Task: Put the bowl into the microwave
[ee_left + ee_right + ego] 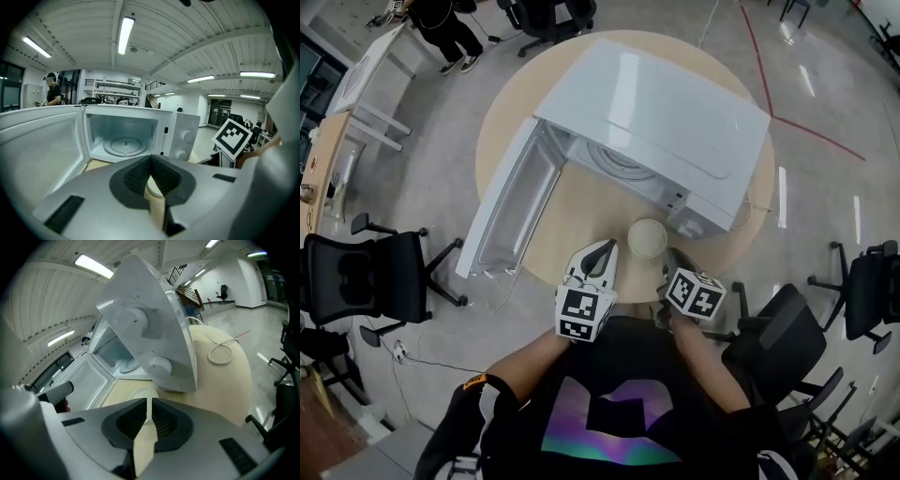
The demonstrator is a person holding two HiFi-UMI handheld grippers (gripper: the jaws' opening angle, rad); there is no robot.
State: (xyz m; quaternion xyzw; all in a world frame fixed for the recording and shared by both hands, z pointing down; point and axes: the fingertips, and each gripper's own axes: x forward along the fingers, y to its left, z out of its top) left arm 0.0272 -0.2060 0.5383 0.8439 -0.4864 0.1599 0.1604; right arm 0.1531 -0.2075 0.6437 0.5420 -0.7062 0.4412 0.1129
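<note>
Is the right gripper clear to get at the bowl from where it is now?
Probably yes. The bowl sits on bare table just ahead of the right gripper, with nothing between them. Its jaws are together, so they must open first; the microwave stands close behind the bowl.

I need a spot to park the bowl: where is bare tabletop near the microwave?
Bare tabletop lies between the open door and the bowl, before the microwave mouth. Crowded: the near edge, with bowl, left tool and right tool.
</note>
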